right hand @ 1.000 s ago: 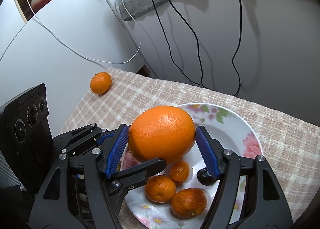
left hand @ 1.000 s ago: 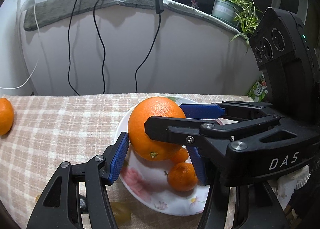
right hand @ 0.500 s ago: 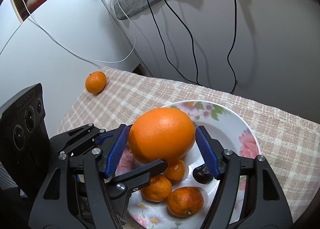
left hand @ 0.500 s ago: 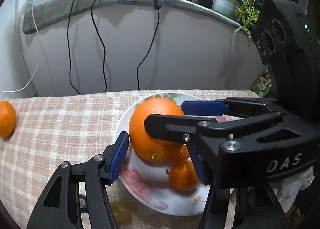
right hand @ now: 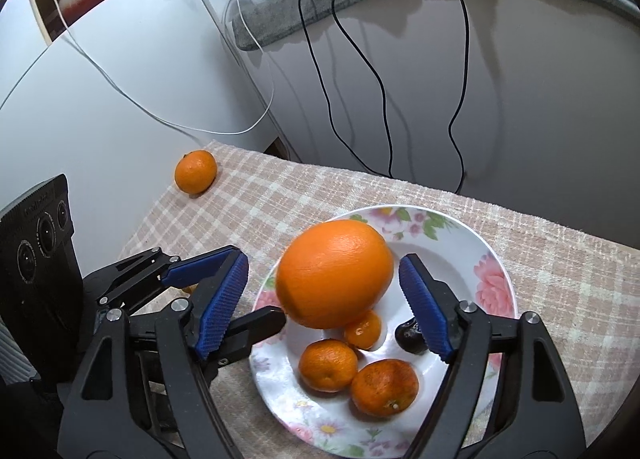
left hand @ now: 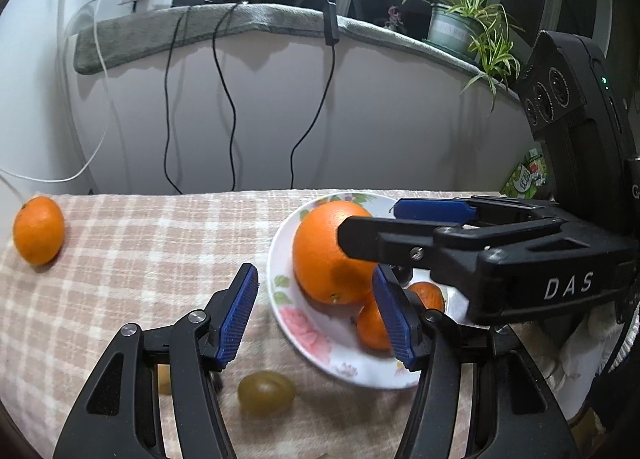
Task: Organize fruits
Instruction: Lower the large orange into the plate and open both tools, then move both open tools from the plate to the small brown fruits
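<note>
One big orange [right hand: 334,273] freed between opening right claw [right hand: 324,305] pads, perhaps rolling off plate [right hand: 468,247]; left claw [left hand: 316,315] apart, empty.

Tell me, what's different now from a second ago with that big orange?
The right gripper has let go: its jaws are opening, blue pads now clear of the big orange, which sits on the small fruit in the flowered plate. The left gripper stays open and empty. The mandarin at the cloth's far corner hasn't moved.
</note>
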